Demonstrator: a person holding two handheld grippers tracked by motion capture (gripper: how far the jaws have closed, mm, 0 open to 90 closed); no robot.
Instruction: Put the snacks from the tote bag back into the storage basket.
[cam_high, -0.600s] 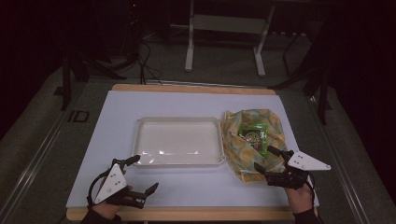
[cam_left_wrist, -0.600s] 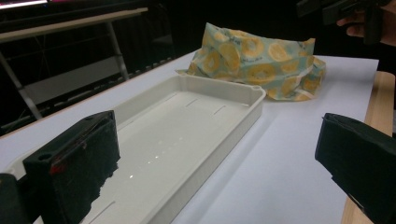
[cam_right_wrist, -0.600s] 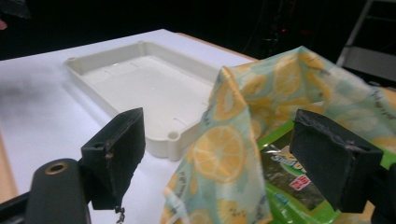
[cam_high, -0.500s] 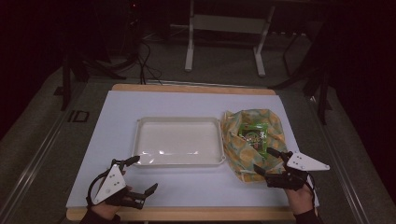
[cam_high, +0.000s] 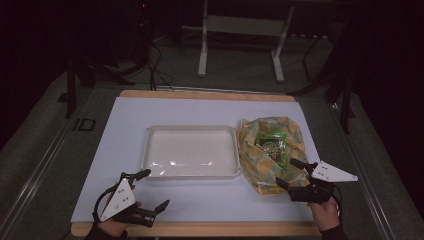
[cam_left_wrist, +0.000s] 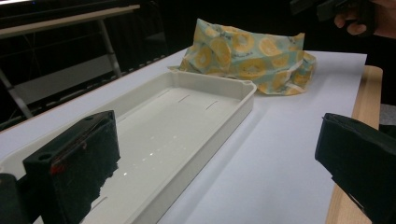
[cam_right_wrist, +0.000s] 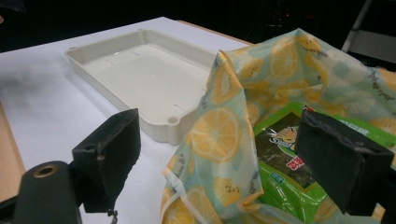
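A bag printed with lemon slices (cam_high: 272, 150) lies open at the right of the white mat, right beside the cream tray (cam_high: 190, 151). Inside it sits a green snack packet (cam_high: 270, 144) (cam_right_wrist: 285, 163). My right gripper (cam_high: 290, 173) is open at the bag's near edge, its jaws wide, with the bag's cloth (cam_right_wrist: 219, 140) rising between them untouched. My left gripper (cam_high: 148, 189) hangs open near the mat's front left edge, just short of the tray (cam_left_wrist: 187, 121), nothing between its jaws. The bag (cam_left_wrist: 247, 58) shows beyond the tray in the left gripper view.
The white mat (cam_high: 125, 135) covers a wooden tabletop whose edge (cam_high: 200, 229) shows at the front. Dark floor, cables and a metal stand's legs (cam_high: 240, 45) lie beyond the far edge. The other hand with its gripper (cam_left_wrist: 355, 14) shows at the top right of the left gripper view.
The right gripper has crept slightly toward the bag's near edge. The left gripper, tray and bag stay where they were.
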